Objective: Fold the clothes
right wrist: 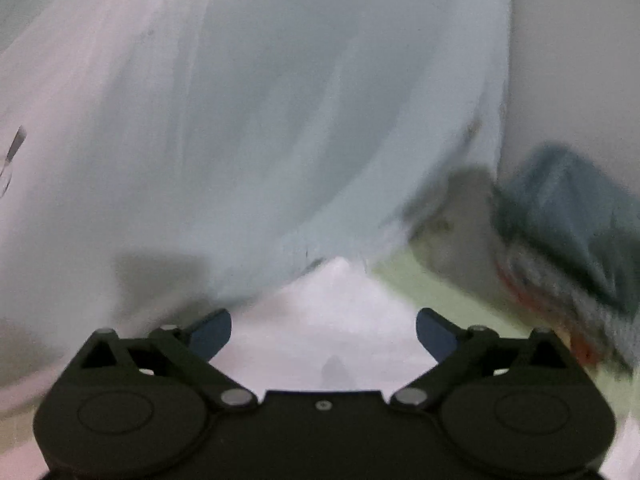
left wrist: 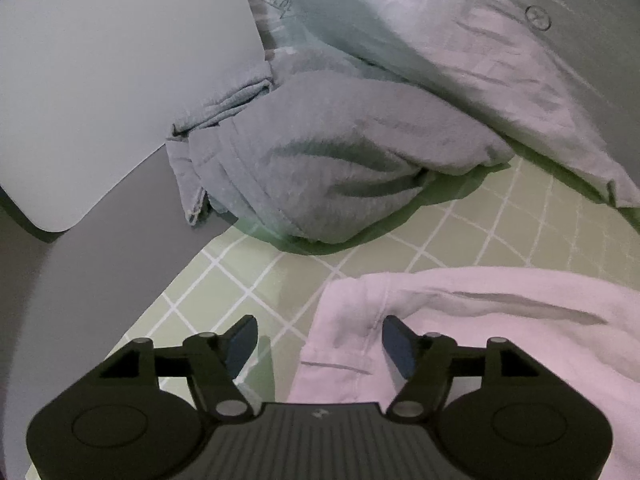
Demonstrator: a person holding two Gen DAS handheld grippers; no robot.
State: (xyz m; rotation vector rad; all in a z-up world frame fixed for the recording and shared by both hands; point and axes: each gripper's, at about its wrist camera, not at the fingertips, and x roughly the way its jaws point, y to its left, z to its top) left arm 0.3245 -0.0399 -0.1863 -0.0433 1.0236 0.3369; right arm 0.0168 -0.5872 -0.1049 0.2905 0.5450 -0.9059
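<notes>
A pale pink garment [left wrist: 480, 340] lies on the green checked mat [left wrist: 248, 280] at lower right in the left wrist view. My left gripper [left wrist: 320, 344] is open and empty, its jaws astride the garment's left edge. A crumpled grey garment [left wrist: 340, 160] lies beyond it, and a pale blue-grey shirt with a button [left wrist: 460, 40] lies behind that. In the blurred right wrist view, my right gripper [right wrist: 324, 332] is open and empty over pale pink cloth [right wrist: 328, 312], facing a large pale blue-grey cloth [right wrist: 240, 120].
A white surface [left wrist: 100, 80] and a grey strip [left wrist: 80, 280] lie left of the mat. In the right wrist view a dark teal and orange-edged bundle [right wrist: 568, 232] sits at the right, with a strip of green mat [right wrist: 420, 288] beside it.
</notes>
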